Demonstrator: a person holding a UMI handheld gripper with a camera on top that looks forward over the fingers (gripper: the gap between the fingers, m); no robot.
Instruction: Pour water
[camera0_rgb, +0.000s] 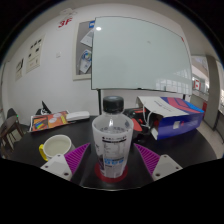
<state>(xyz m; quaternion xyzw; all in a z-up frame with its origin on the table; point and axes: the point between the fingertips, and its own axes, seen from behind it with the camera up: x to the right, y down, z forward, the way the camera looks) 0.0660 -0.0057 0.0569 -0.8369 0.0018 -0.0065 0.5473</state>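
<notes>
Behind everything hangs a big whiteboard (140, 55) on a pale wall, with a few papers (30, 58) pinned up off to one side and a red sign (65, 21) higher up. Below it stretches the dark tabletop (70, 132) I am working over. My hand-held gripper (112, 162) points straight across it, and its fingers, with their magenta pads (75, 158), stand at either side of a clear plastic water bottle (112, 140). That bottle stands upright between the fingers, black cap (113, 103) on, a pale label round its middle, and its base sits on a red patch on the dark surface. Both pads lie right up against the bottle's sides, though I cannot tell whether they are actually pressing on it or only flanking it. Just beside the bottle, next to one finger, stands a yellow mug (54, 148) with a white inside. Beyond the mug lies a brightly coloured flat book or box (48, 121). On the other side of the bottle, further back, rests a larger box (172, 114) printed in blue, white and red, tilted a little, with some dark clutter just in front of it that is too small to make out.
</notes>
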